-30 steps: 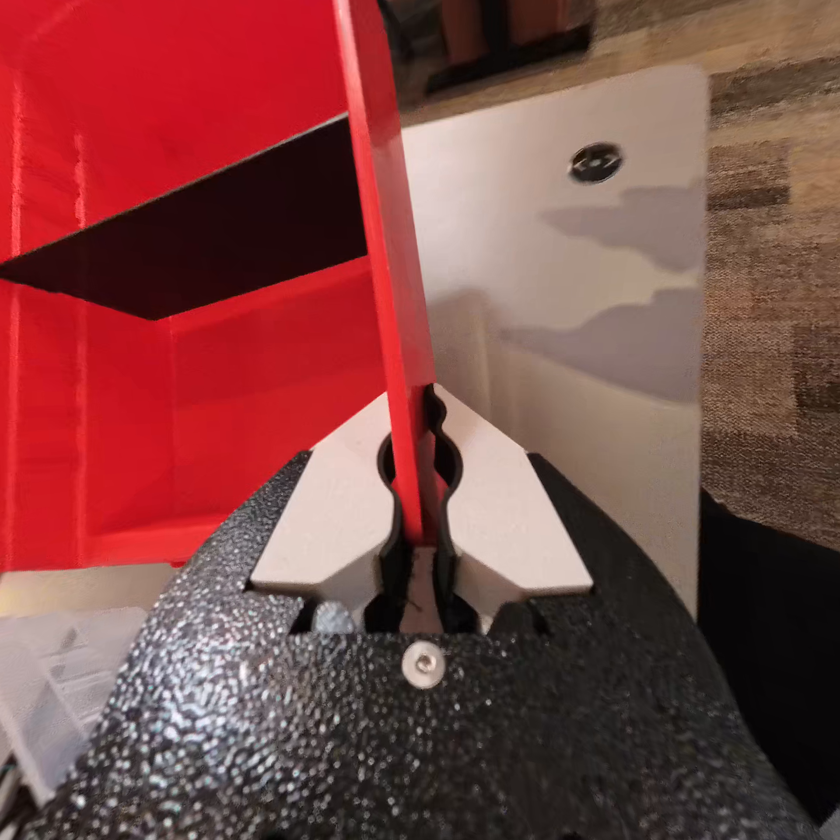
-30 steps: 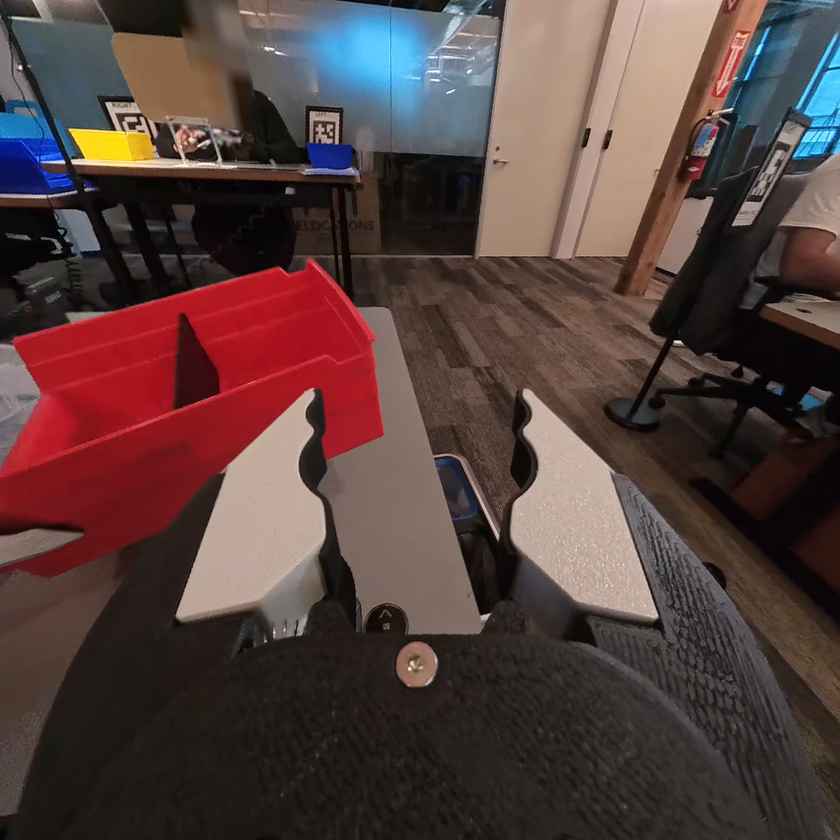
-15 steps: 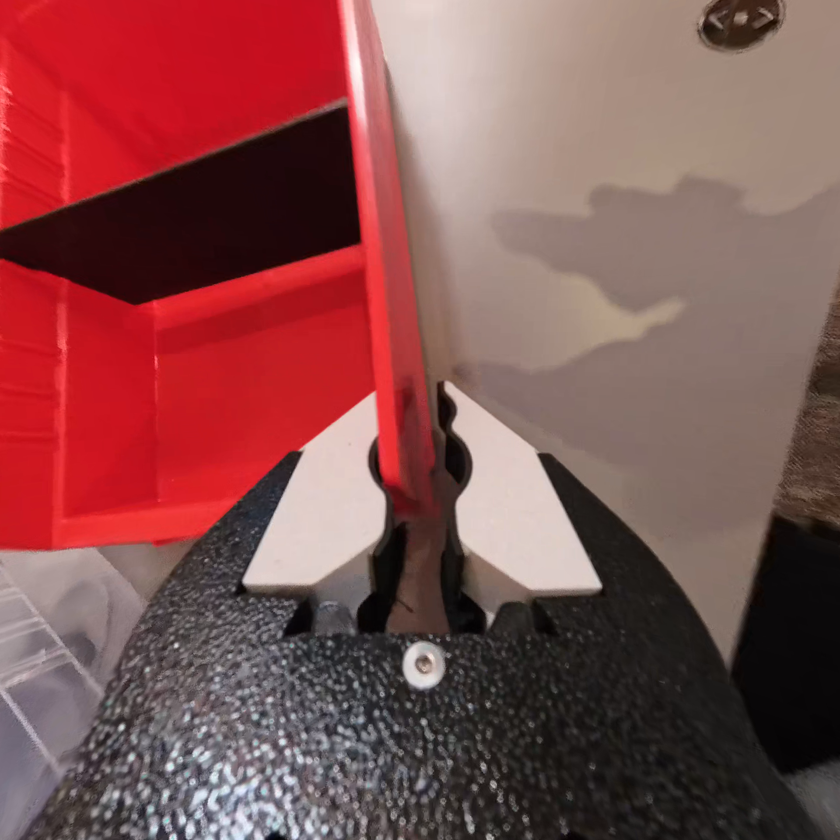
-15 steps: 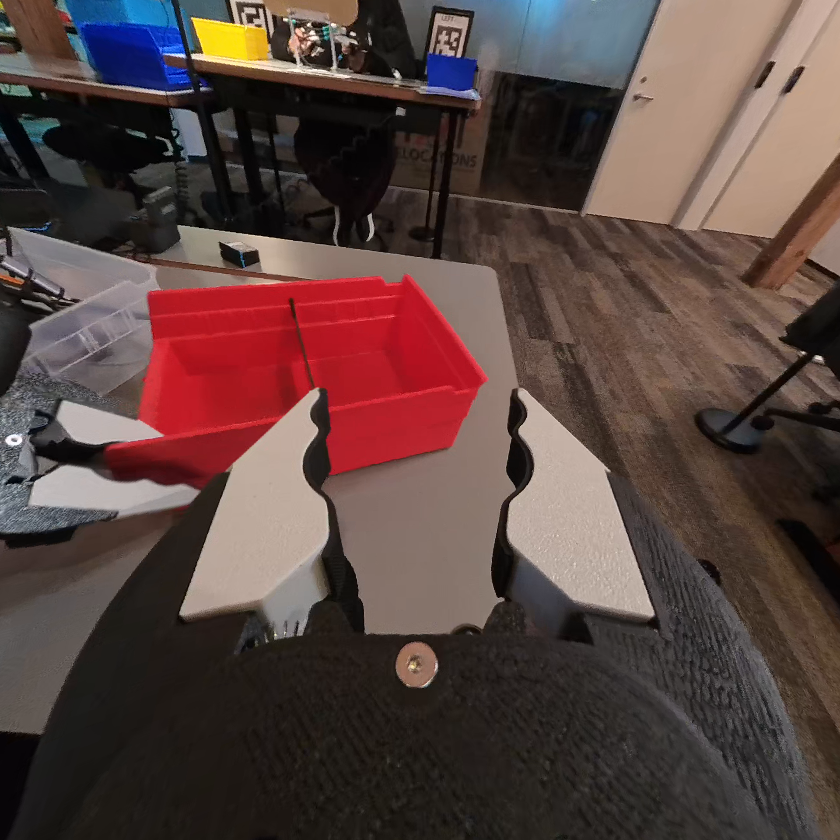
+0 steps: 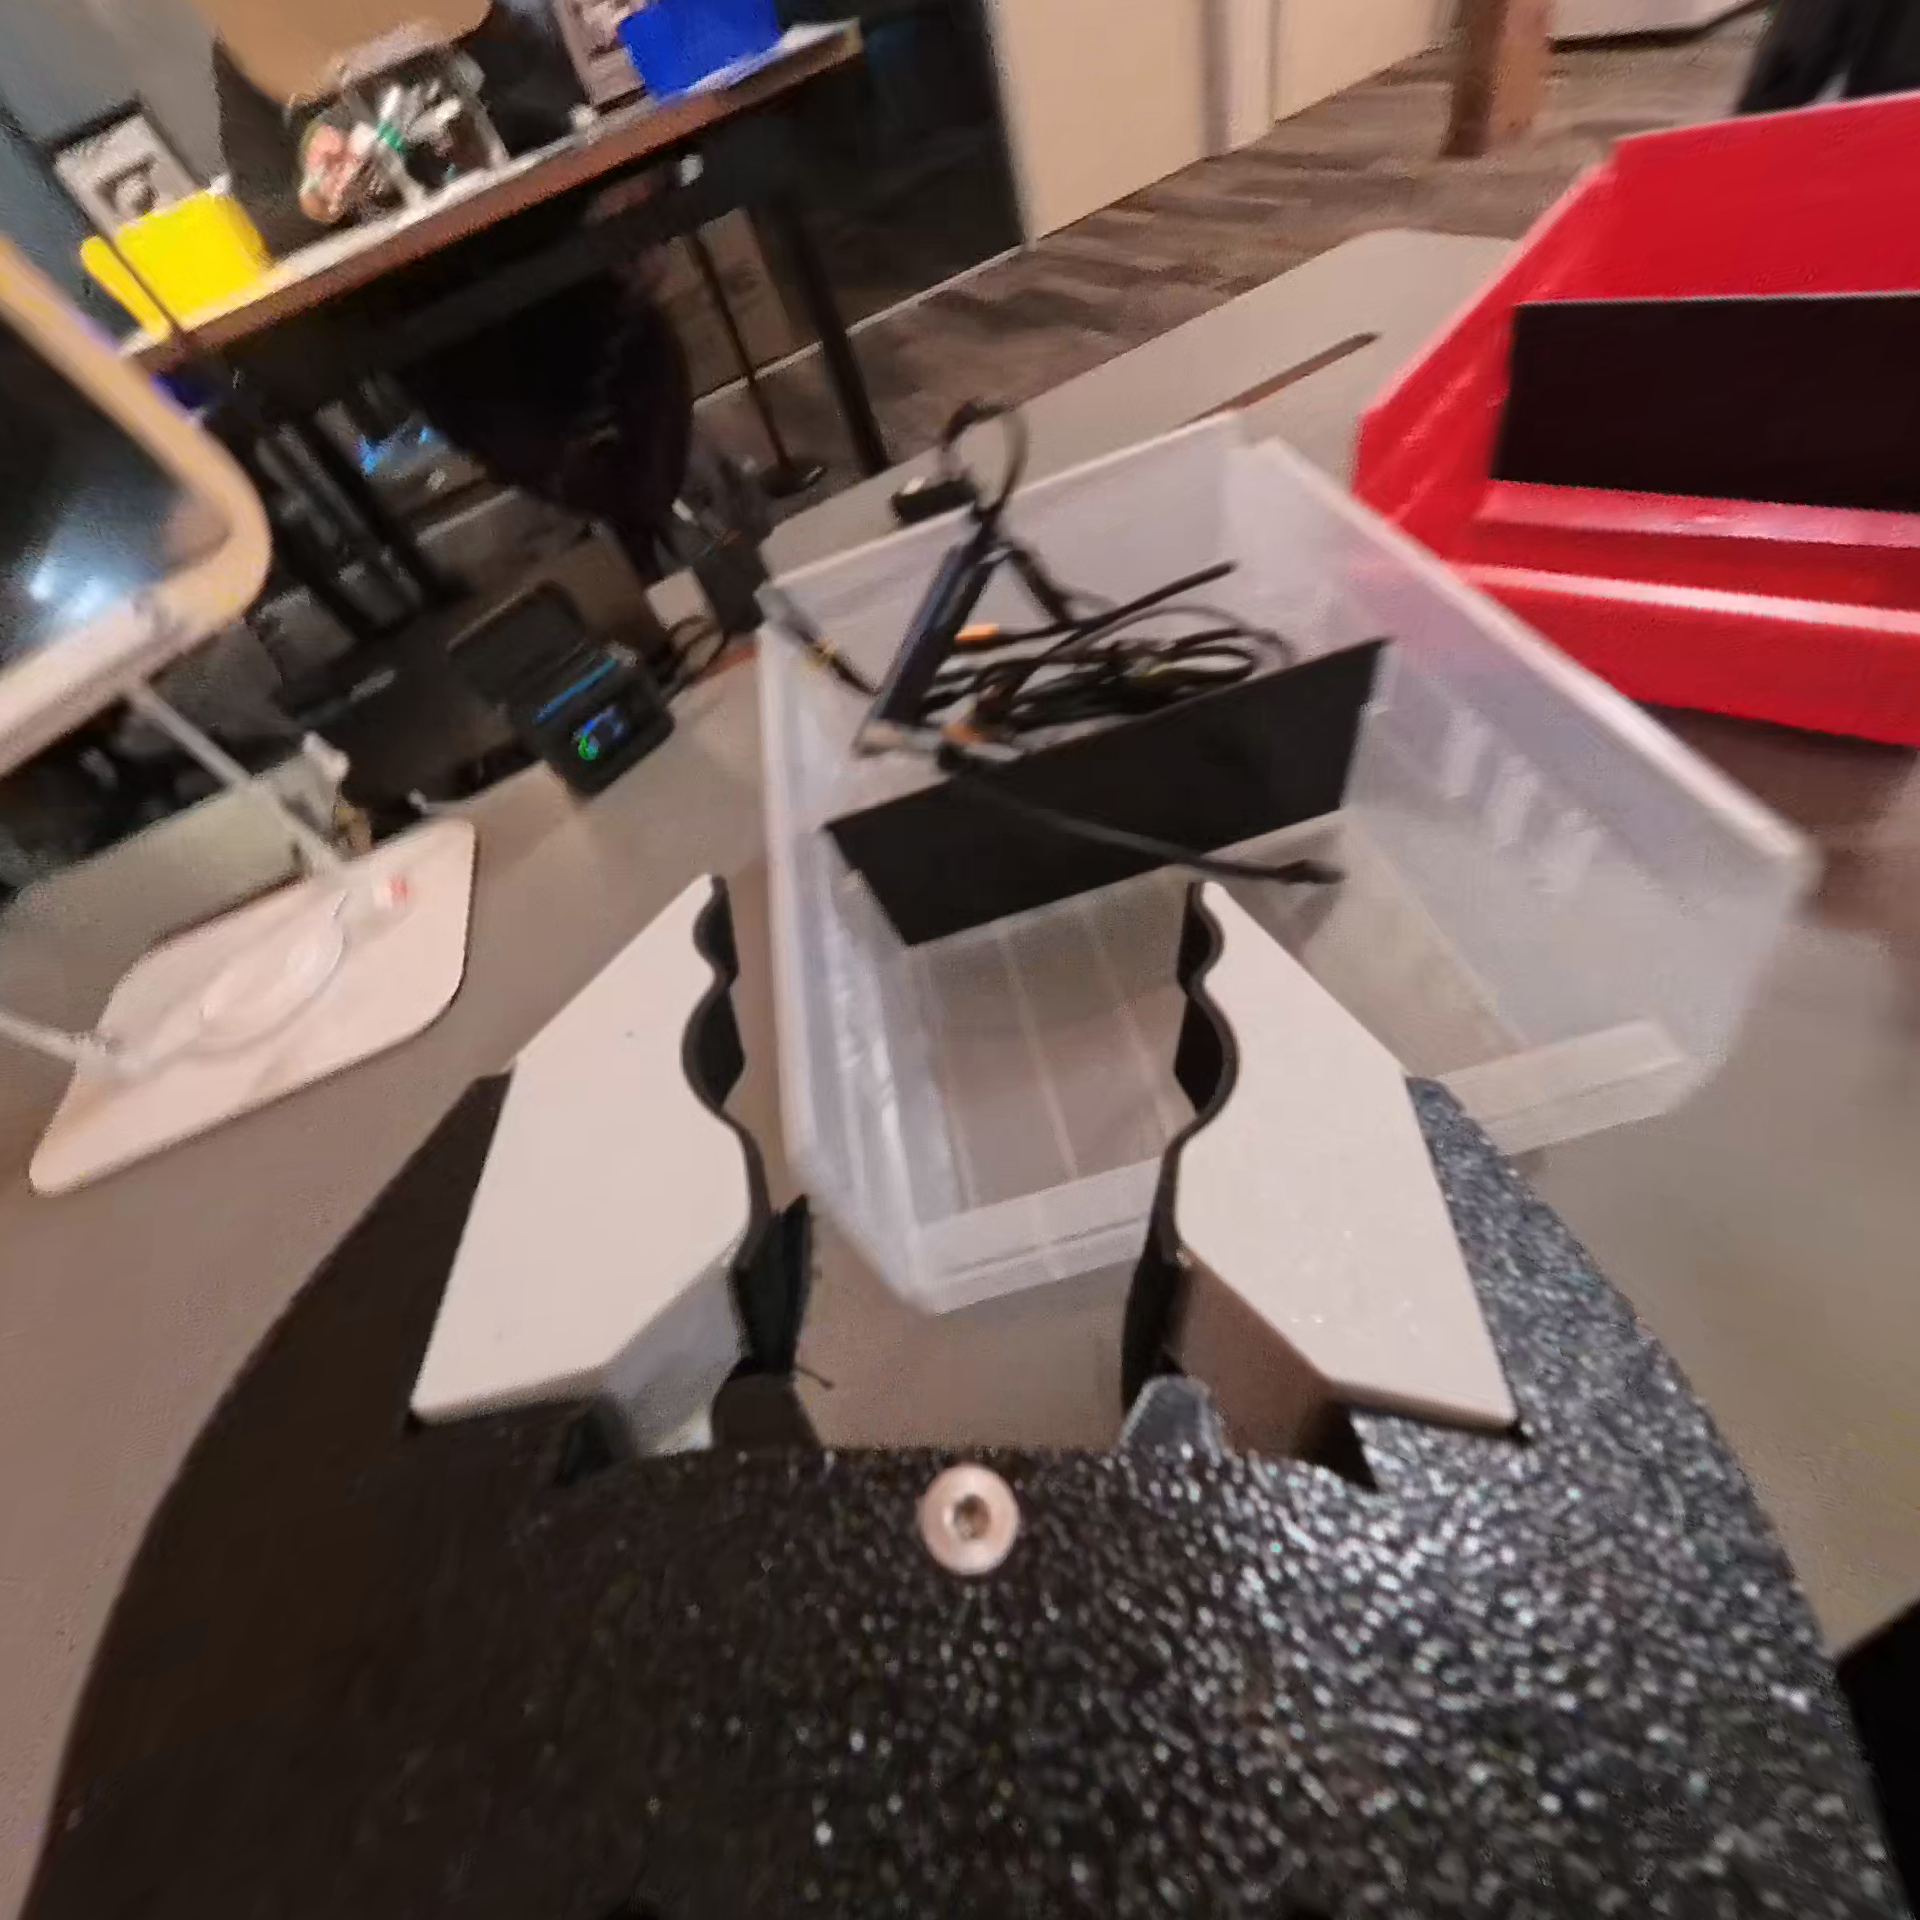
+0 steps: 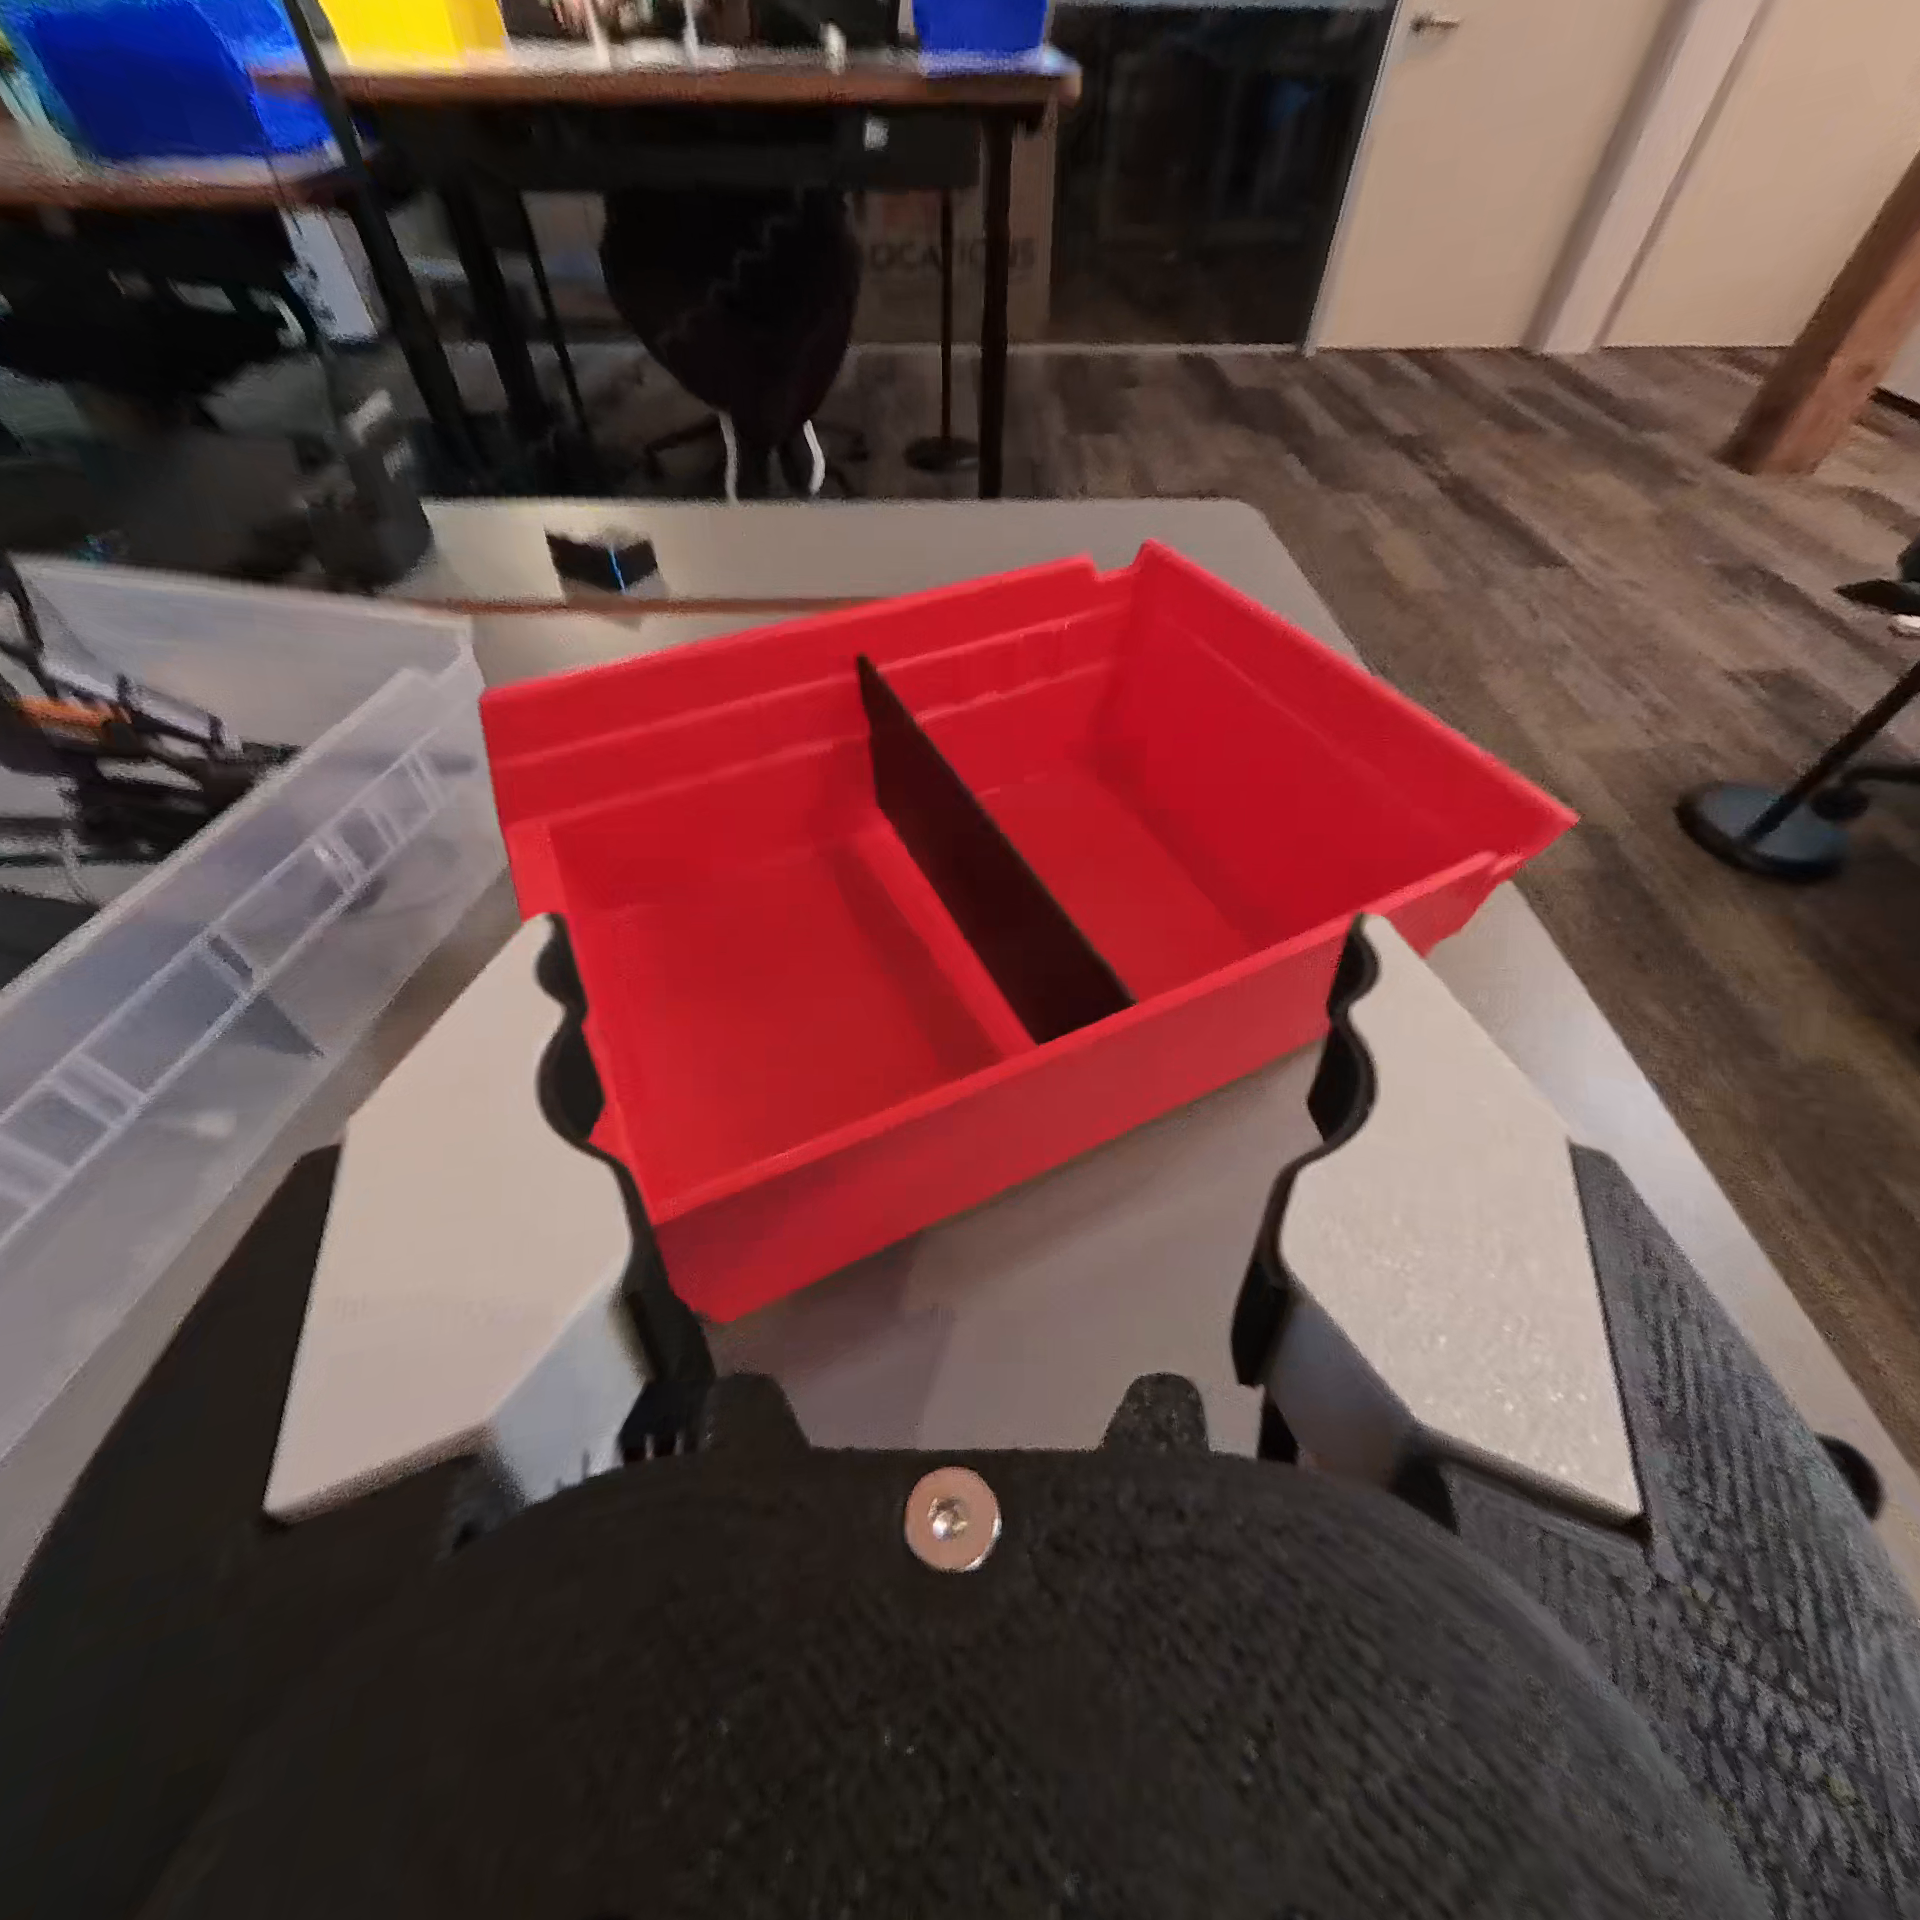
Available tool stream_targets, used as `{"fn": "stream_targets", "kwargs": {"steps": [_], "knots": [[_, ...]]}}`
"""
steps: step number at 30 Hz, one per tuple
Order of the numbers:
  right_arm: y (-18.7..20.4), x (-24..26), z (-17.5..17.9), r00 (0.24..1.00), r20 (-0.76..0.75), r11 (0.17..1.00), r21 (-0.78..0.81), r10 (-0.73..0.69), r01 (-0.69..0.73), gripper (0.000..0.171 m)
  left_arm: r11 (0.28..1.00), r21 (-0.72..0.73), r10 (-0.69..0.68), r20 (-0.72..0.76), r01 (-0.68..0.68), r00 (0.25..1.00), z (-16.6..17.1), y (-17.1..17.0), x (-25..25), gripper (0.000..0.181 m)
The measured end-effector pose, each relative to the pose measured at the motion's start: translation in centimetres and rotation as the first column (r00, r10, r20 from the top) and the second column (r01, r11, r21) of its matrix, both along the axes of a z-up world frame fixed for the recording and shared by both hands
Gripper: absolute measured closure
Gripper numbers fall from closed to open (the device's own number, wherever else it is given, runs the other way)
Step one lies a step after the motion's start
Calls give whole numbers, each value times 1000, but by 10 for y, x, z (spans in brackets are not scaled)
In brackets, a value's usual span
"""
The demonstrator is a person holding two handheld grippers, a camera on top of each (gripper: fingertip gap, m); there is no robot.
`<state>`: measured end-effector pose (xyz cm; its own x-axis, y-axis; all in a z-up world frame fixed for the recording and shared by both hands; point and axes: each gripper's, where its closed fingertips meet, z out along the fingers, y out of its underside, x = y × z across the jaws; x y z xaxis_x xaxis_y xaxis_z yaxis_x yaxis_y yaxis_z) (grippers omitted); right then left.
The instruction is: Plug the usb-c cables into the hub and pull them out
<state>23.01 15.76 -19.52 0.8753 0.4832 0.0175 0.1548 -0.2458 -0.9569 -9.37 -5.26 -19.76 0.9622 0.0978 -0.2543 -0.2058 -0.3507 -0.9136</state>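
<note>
While both grippers gape, cables (image 5: 1081,665) lie inside the clear bin (image 5: 1538,831)

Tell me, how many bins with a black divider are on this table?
2. The clear bin with tangled cables in its far half sits on the left; the red bin, with nothing in it, sits to its right. Others may be out of view.

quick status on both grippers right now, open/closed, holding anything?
Left gripper: open, holding nothing, above the clear plastic divided bin.
Right gripper: open, holding nothing, in front of the red plastic divided bin.
</note>
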Motion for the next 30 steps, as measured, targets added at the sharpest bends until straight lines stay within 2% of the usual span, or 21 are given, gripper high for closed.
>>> {"fn": "stream_targets", "kwargs": {"steps": [2, 4, 7, 8, 10, 11, 12, 13, 14, 16, 18, 25, 30], "knots": [[-4, -8, -11, 995, 84, 998, 30, -54, 52, 24, 999, -21, 38, 55, -36, 998, -18, -3, -27, 97], [-7, -15, -21, 991, 97, 994, 65, -93, 87, 28, 996, -66, 60, 69, -55, 996, -37, 1, -43, 97], [-10, -19, -57, 978, 178, 993, -13, -113, 117, 36, 986, -160, 66, 57, -56, 996, -61, 13, -54, 102], [-11, -16, -69, 969, 218, 991, -43, -116, 129, 41, 981, -188, 61, 42, -52, 997, -67, 17, -56, 109], [-15, -13, -86, 967, 243, 987, -116, -79, 110, 41, 963, -262, 74, 13, -68, 997, -79, 21, -63, 138], [-18, -11, -87, 976, 210, 984, -151, -61, 94, 49, 962, -269, 59, 13, -54, 998, -79, 23, -63, 140], [-21, -7, -88, 982, 186, 981, -182, -39, 73, 70, 960, -275, 51, 12, -46, 999, -79, 23, -64, 145], [-23, 1, -87, 983, 178, 978, -196, -35, 71, 90, 956, -290, 43, 11, -38, 999, -82, 22, -65, 164], [-24, 10, -87, 984, 178, 977, -203, -27, 64, 116, 956, -287, 68, -2, -66, 998, -81, 20, -72, 166], [-23, 38, -86, 977, 204, 974, -201, -64, 105, 140, 957, -285, 59, 40, -46, 997, -82, 15, -77, 168], [-20, 64, -86, 969, 238, 973, -200, -64, 114, 153, 960, -274, 75, 80, -50, 994, -82, 5, -85, 170], [-17, 104, -86, 950, 253, 966, -226, 182, -124, 162, 957, -220, 237, 215, -189, 947, -80, -62, -139, 178], [-18, 110, -85, 927, 264, 945, -263, 265, -195, 168, 921, -216, 369, 221, -324, 903, -79, -115, -186, 178]]}}
